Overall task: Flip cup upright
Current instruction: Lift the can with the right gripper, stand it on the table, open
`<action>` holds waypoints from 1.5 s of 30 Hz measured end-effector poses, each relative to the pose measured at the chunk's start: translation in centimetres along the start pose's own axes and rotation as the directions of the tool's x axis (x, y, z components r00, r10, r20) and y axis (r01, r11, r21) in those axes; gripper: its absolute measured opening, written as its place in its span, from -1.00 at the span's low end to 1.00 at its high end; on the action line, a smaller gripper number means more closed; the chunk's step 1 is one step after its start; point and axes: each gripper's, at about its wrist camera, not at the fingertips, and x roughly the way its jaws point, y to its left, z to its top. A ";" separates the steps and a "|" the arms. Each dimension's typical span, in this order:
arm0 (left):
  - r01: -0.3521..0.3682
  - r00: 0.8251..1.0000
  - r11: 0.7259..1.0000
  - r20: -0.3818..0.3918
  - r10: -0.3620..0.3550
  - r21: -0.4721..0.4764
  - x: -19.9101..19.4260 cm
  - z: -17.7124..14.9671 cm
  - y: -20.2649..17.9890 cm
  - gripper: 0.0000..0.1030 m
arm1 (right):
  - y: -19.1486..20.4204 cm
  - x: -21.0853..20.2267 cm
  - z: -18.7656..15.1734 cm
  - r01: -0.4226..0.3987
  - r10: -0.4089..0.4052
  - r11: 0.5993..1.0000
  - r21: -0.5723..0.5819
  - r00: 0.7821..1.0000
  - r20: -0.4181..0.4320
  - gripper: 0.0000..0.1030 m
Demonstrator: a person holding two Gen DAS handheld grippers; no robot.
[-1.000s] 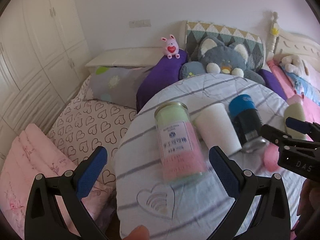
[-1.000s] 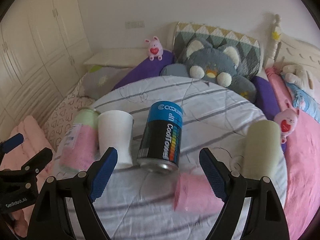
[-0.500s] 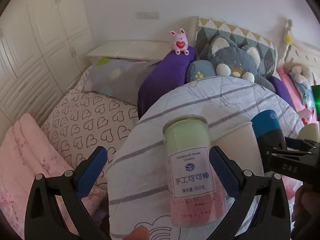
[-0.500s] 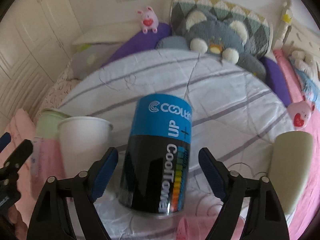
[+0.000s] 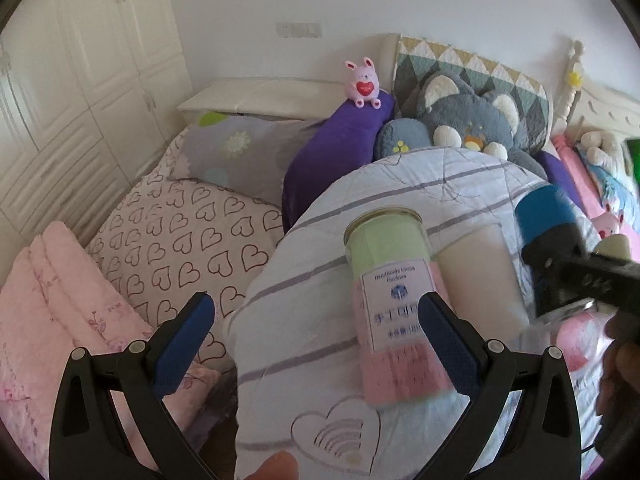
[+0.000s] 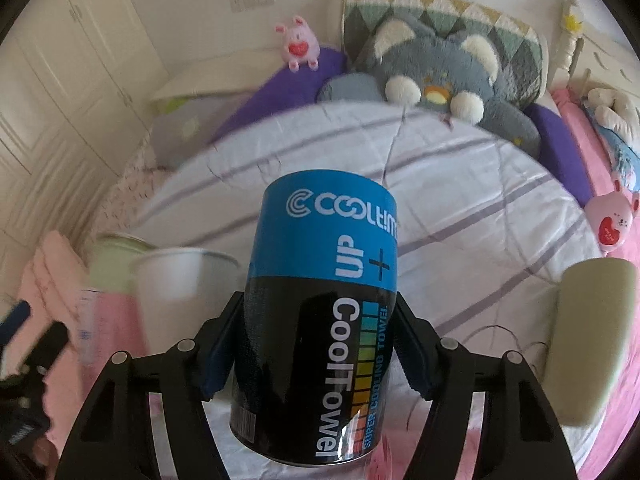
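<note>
A blue and black "CoolTowel" can-shaped cup (image 6: 320,312) stands upside down on the round striped table (image 6: 460,184); its print reads inverted. My right gripper (image 6: 316,356) is shut on its black lower half, both pads against its sides. The cup also shows in the left wrist view (image 5: 550,240), blurred, with the right gripper on it. My left gripper (image 5: 316,336) is open and empty, to the left of a pink and green jar (image 5: 394,300), whose label its right pad overlaps.
A white paper cup (image 6: 180,284) stands between the jar (image 6: 108,264) and the can. A pale green cup (image 6: 588,336) and a pink object (image 5: 576,340) sit at the right. Bedding, pillows and plush toys (image 6: 444,68) surround the table.
My right gripper moved forward around the blue and black cup and closed on it. My left gripper shifted left, so the jar now sits by its right pad.
</note>
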 end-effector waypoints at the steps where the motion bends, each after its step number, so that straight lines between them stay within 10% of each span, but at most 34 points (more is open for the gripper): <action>1: 0.002 1.000 1.000 0.003 -0.002 0.001 -0.5 -0.3 0.0 0.99 | 0.3 -1.3 -0.2 -0.011 0.011 1.000 -0.007 1.000 0.026 0.34; 10: 0.050 0.999 0.998 -0.004 -0.050 0.036 -4.8 -4.7 -0.7 0.99 | 2.3 -8.6 -8.7 -0.081 0.081 0.997 -0.001 0.993 0.083 0.35; 25: 0.017 0.998 0.996 -0.066 -0.011 0.089 -7.4 -11.5 -1.1 0.99 | 2.4 -4.5 -16.6 -0.025 0.026 0.995 0.093 1.000 -0.016 0.60; 35: 0.017 1.000 0.997 0.006 -0.018 0.079 -11.6 -10.8 -1.8 0.99 | 1.6 -11.0 -17.0 -0.016 0.007 0.998 0.057 0.988 0.157 0.61; 45: 0.061 0.995 0.988 0.073 -0.072 0.139 -17.9 -12.2 -4.8 0.99 | -0.5 -21.6 -20.6 0.078 -0.103 0.994 0.083 0.921 0.377 0.61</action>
